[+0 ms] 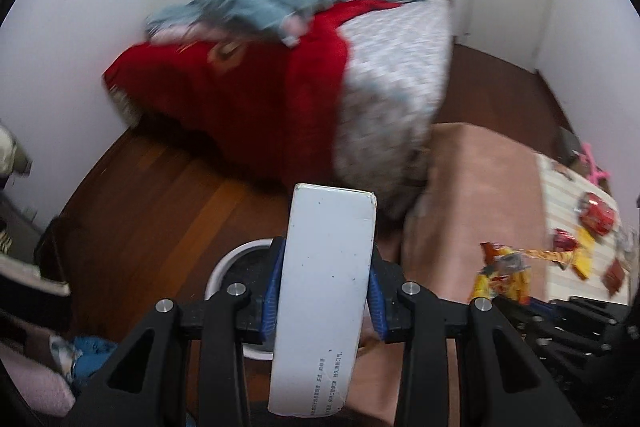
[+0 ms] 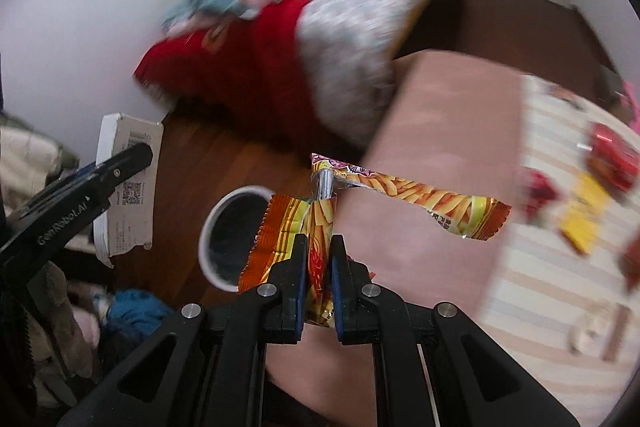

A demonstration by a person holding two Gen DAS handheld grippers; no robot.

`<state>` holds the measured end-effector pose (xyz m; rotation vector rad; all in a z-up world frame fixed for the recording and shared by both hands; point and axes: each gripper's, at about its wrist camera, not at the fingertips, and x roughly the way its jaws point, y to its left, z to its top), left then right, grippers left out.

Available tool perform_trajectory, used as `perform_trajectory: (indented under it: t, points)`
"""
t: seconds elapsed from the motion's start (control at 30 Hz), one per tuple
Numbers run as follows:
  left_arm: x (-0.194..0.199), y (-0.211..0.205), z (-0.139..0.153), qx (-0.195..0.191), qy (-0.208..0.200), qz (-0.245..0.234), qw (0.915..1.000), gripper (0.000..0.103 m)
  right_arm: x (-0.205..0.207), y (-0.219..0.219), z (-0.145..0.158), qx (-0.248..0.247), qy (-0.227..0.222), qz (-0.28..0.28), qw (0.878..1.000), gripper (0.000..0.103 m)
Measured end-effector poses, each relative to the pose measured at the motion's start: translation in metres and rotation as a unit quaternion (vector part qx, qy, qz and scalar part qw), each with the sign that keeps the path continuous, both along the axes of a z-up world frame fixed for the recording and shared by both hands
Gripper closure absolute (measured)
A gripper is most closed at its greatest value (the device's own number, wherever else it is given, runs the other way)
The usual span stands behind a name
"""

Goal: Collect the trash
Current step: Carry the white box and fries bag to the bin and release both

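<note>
Left tool (image 1: 326,291): pinching a white carton (image 1: 324,303) upright between its blue pads, above the near rim of the bin.
Right tool (image 2: 319,279): pressed onto an orange fries wrapper (image 2: 420,199), which hangs over the pink bed edge.
Bin (image 2: 230,231): white, round, on the wood floor (image 2: 192,163), left of the bed.
More wrappers (image 2: 576,223): far right, on the striped sheet.

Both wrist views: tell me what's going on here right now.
A person is collecting trash with a tool in each hand. The left tool is shut on a white cardboard box, held above the white-rimmed trash bin on the wooden floor. The right tool is shut on orange fries snack wrappers, also near the bin. More wrappers lie on the striped bedsheet.
</note>
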<state>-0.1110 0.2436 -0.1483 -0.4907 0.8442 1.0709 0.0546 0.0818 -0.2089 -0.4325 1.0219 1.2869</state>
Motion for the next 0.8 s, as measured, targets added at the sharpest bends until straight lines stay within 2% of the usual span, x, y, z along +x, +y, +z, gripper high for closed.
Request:
perform_trajectory:
  t: [0.1, 0.2, 0.23, 0.33, 0.5, 0.6, 0.63, 0.7, 0.77, 0.8]
  points:
    - [-0.026, 0.026, -0.025, -0.022, 0.010, 0.025, 0.9994, 0.070, -0.037, 0.052, -0.031, -0.027, 0.002, 0.038, 0.999, 0.092]
    - [-0.053, 0.057, -0.058, -0.082, -0.008, 0.046, 0.9956, 0.070, -0.063, 0.094, -0.063, -0.058, 0.000, 0.064, 0.996, 0.092]
    - [-0.065, 0.073, -0.078, -0.123, -0.026, 0.052, 0.9908, 0.070, -0.068, 0.105, -0.075, -0.068, 0.000, 0.069, 0.995, 0.092]
    - [-0.091, 0.105, -0.122, -0.197, -0.049, 0.070, 0.9768, 0.070, -0.085, 0.141, -0.119, -0.108, 0.028, 0.083, 0.990, 0.092]
    - [-0.113, 0.138, -0.178, -0.266, -0.051, 0.089, 0.9584, 0.069, -0.107, 0.184, -0.184, -0.163, 0.058, 0.097, 0.980, 0.092]
    - [-0.111, 0.148, -0.197, -0.286, -0.042, 0.092, 0.9528, 0.067, -0.120, 0.203, -0.214, -0.185, 0.065, 0.102, 0.975, 0.092]
    - [-0.112, 0.151, -0.202, -0.293, -0.045, 0.093, 0.9507, 0.064, -0.123, 0.208, -0.224, -0.193, 0.067, 0.105, 0.973, 0.092]
    - [-0.122, 0.154, -0.209, -0.299, -0.046, 0.105, 0.9475, 0.042, -0.124, 0.213, -0.240, -0.206, 0.073, 0.104, 0.970, 0.092]
    - [-0.134, 0.157, -0.211, -0.297, -0.051, 0.120, 0.9460, 0.033, -0.122, 0.218, -0.252, -0.213, 0.079, 0.104, 0.968, 0.091]
    - [-0.140, 0.157, -0.211, -0.295, -0.051, 0.129, 0.9454, 0.032, -0.123, 0.220, -0.257, -0.217, 0.079, 0.104, 0.967, 0.087]
